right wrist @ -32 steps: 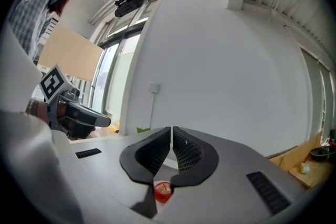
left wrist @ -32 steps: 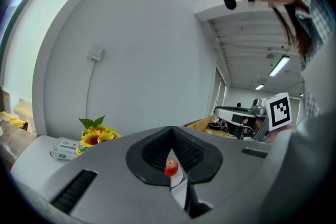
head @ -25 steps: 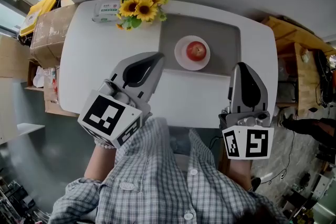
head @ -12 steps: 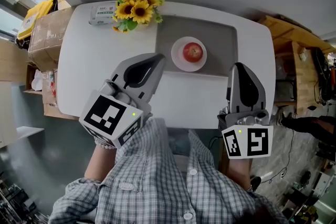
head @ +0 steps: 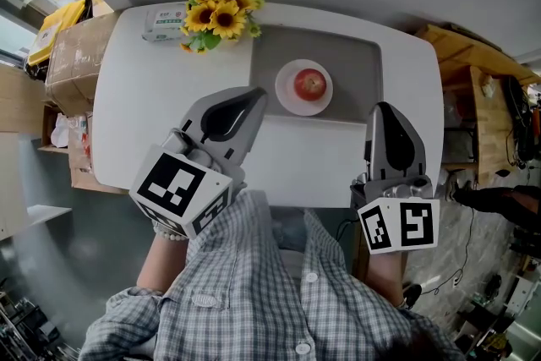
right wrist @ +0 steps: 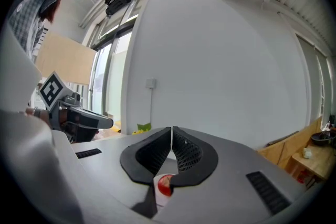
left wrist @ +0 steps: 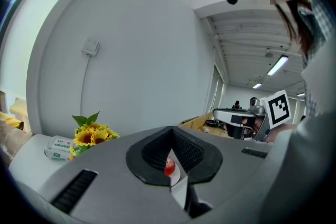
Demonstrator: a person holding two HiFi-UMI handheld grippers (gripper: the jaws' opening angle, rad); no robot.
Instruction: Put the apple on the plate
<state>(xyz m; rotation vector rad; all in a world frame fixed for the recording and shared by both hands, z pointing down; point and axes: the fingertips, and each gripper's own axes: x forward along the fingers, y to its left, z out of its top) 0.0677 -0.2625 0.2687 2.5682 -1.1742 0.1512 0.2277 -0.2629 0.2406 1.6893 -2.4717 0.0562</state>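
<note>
A red apple point(head: 310, 84) rests on a small white plate point(head: 288, 100), which sits on a grey mat point(head: 355, 63) at the far middle of the white table. My left gripper point(head: 256, 95) hangs near the table's front left, its tip just left of the plate, jaws shut and empty. My right gripper point(head: 385, 108) is held at the front right, apart from the plate, also shut with nothing in it. In the left gripper view the apple point(left wrist: 169, 166) peeks through behind the closed jaws; the right gripper view likewise catches the apple point(right wrist: 165, 184) below its closed jaws.
A bunch of sunflowers point(head: 216, 14) and a pack of tissues point(head: 164, 23) stand at the table's far left. Cardboard boxes point(head: 69, 55) lie beyond the left edge, a wooden shelf point(head: 482, 97) beyond the right. The person's checked shirt point(head: 270, 300) fills the bottom.
The view shifted slightly over the last second; both grippers stay shut and hold about the same place. The apple remains on the plate.
</note>
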